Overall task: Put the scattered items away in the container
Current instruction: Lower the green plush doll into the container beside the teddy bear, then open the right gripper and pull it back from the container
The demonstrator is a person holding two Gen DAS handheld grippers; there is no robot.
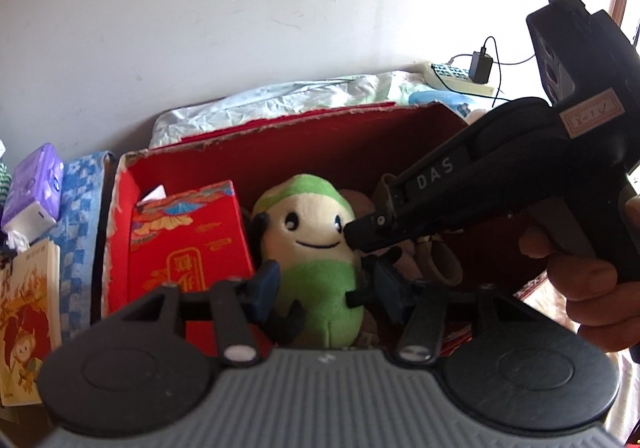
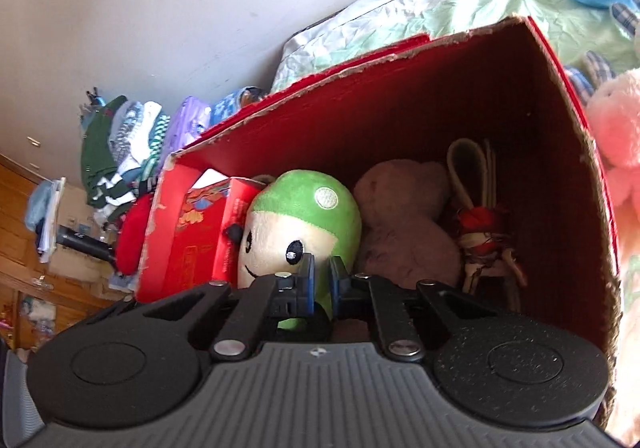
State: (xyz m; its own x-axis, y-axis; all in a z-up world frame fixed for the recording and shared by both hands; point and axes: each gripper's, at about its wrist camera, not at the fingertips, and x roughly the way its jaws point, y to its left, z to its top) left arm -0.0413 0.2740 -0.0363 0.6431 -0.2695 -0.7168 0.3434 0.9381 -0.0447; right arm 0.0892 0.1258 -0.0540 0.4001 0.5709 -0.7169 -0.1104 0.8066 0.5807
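— Fingers, please?

— My left gripper [image 1: 324, 284] stands spread wide either side of the green plush toy [image 1: 316, 248], not pinching it. My right gripper [image 2: 322, 280] is nearly closed, tips at the toy's face, holding nothing.

— And the toy?

— Upright in the red box [image 2: 560, 96], between the red packet [image 1: 188, 244] and a brown plush [image 2: 400, 224], directly ahead of the left fingers.

Both grippers are the same build — ribbed grey body up front, two round black discs either side, black linkage arms with silver rivets, blue pads on the fingertips. From the left gripper [image 1: 322, 288] you see the right gripper [image 2: 320, 280] side-on: chunky black pistol shape, "DAS" in white letters, a little handwritten label, held by a bare-skinned hand [image 1: 592, 288].
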